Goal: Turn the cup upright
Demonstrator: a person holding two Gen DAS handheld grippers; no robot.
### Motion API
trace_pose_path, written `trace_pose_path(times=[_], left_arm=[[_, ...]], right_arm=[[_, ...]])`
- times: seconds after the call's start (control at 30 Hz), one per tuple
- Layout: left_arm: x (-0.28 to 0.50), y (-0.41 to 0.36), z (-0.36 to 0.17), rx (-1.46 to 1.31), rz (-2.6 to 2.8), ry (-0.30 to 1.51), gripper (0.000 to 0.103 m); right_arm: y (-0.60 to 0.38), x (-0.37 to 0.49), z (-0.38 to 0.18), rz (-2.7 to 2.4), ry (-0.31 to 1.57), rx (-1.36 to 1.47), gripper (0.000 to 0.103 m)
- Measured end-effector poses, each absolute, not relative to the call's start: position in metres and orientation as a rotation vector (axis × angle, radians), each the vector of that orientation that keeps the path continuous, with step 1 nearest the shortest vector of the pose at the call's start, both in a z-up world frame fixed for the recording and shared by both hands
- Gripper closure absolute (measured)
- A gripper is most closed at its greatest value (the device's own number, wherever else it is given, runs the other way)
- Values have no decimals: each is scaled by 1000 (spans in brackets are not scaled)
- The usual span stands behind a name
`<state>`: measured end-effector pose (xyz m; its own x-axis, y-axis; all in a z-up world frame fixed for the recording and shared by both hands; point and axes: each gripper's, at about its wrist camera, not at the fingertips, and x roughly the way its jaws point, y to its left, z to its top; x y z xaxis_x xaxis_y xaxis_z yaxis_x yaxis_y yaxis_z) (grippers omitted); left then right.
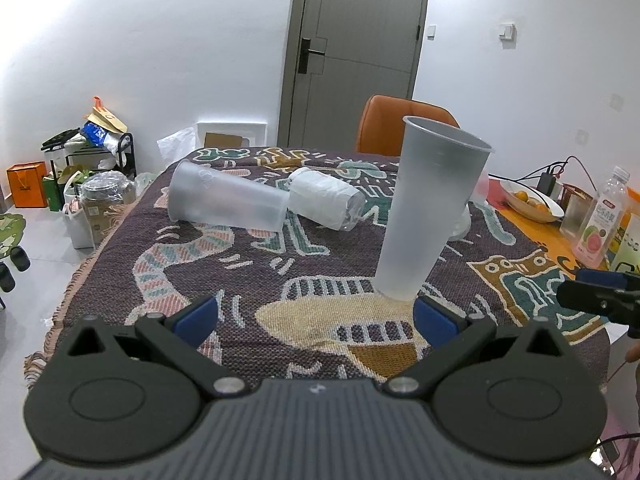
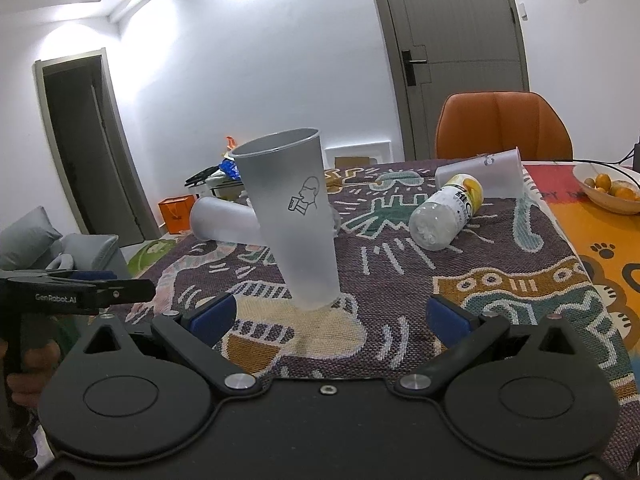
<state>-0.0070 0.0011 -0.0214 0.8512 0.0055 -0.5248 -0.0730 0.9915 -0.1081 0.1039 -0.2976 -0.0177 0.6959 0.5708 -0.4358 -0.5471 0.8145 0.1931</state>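
A tall frosted plastic cup point(image 1: 432, 208) stands upright, mouth up, on the patterned cloth; it also shows in the right wrist view point(image 2: 296, 224) with a small line drawing on its side. My left gripper point(image 1: 316, 320) is open and empty, its right finger close to the cup's base. My right gripper point(image 2: 330, 316) is open and empty, the cup's base just beyond its fingers. A second frosted cup point(image 1: 224, 200) lies on its side further back point(image 2: 228, 220). A third cup point(image 2: 484, 176) lies on its side at the far right.
A plastic bottle point(image 1: 326, 200) lies on its side mid-table point(image 2: 444, 212). A bowl of oranges point(image 2: 608, 190), a drink bottle point(image 1: 600, 220) and cables sit at the right. An orange chair point(image 2: 500, 124) stands behind the table. Boxes and bags clutter the floor point(image 1: 80, 184) at left.
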Motion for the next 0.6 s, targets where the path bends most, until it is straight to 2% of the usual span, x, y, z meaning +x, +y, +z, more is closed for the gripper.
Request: trace_pose_path(times=[0.6], left_arm=[[-8,2,-22,-125,45,558,0]], right_arm=[[-300,104,-17,614,495,51,0]])
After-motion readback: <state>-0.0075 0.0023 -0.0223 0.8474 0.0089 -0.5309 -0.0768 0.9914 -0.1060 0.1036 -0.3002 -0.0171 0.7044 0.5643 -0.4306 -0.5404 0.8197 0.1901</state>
